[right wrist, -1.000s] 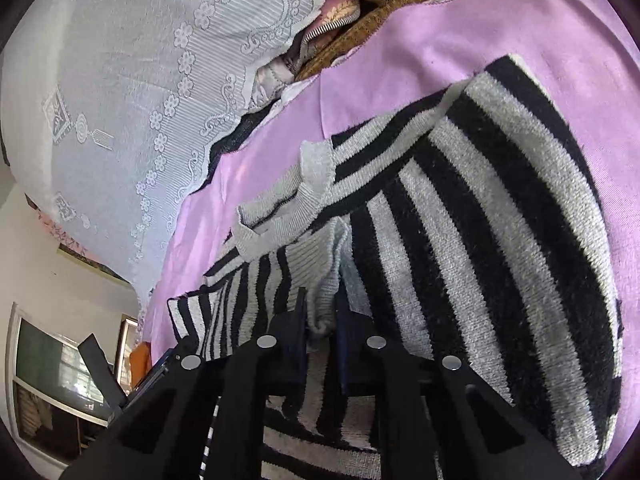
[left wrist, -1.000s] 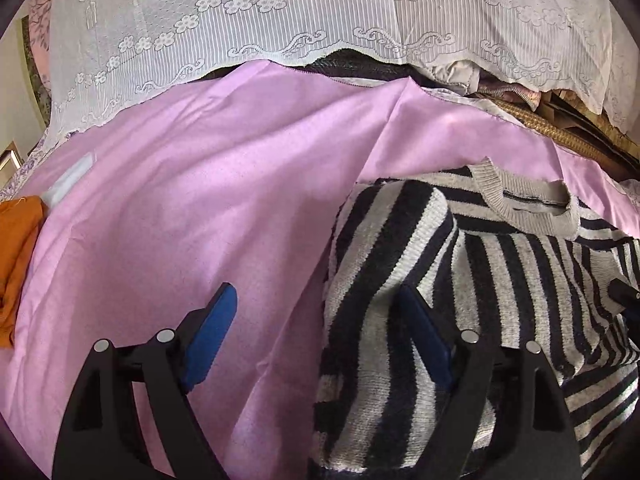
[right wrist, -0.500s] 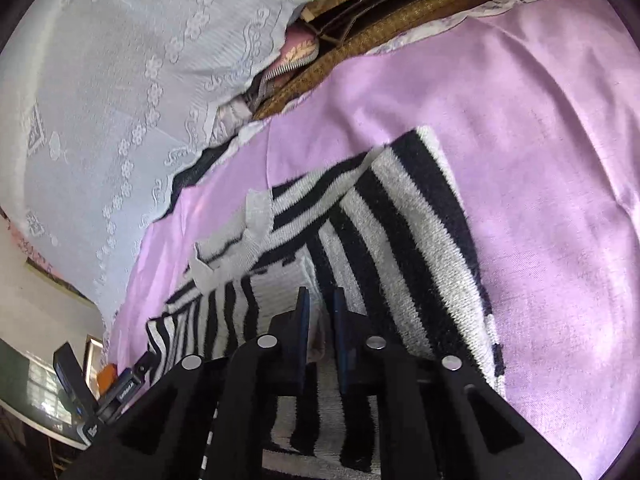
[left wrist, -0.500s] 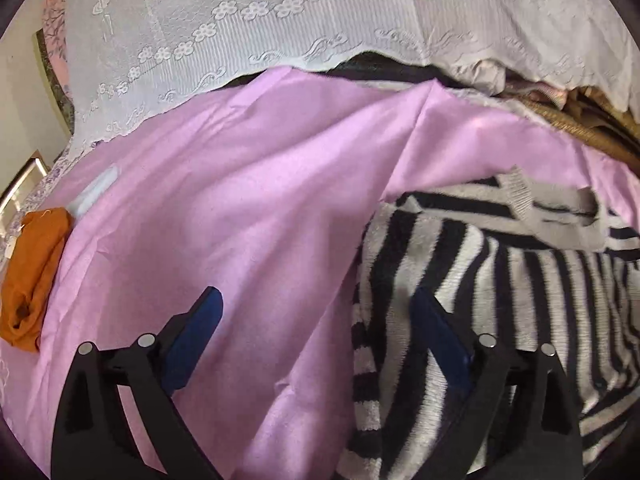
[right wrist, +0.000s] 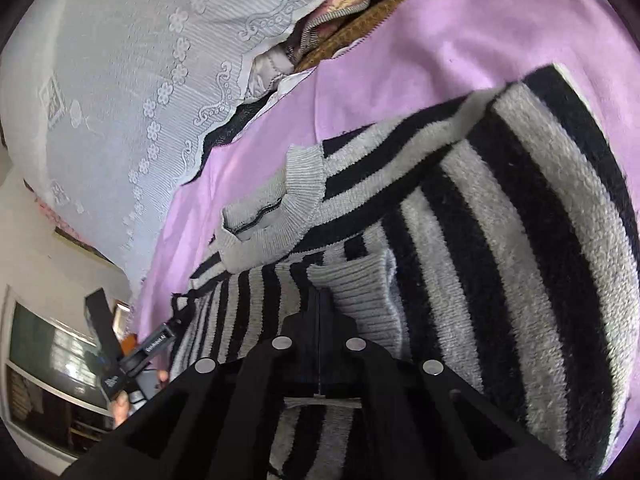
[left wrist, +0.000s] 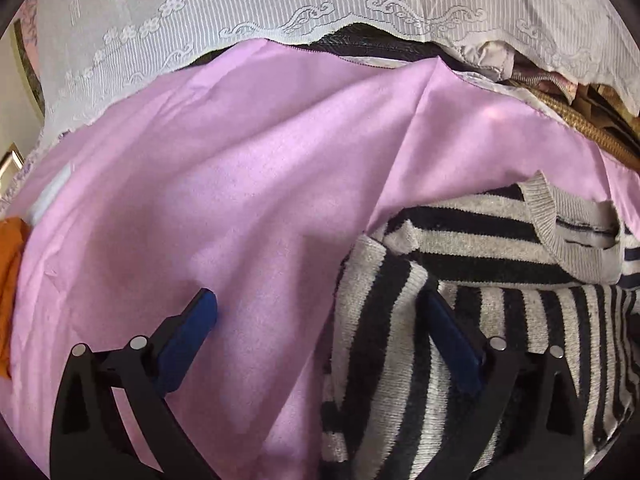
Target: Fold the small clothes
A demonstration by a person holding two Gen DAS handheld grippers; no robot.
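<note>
Between the right claw (right wrist: 320, 300) tips sits the ribbed grey cuff (right wrist: 360, 292) of the striped sweater (right wrist: 500, 240), pinched tight, blades nearly touching. From there the body fans off toward 1 o'clock and the collar (right wrist: 276, 216) lies at 11, all flat on the pink sheet (right wrist: 440, 40) (a bed, by the look of it). Over on the left wrist view, the left claw (left wrist: 320, 312) is spread wide, empty, one tip over the knit's near edge, the collar at 2 o'clock. So the right side leads the fold, I'd judge.

Pink sheet (left wrist: 248, 184) covers whole surface. Striped sweater (left wrist: 500, 280) lies on sheet; orange cloth (left wrist: 10, 280) far left of sweater.
</note>
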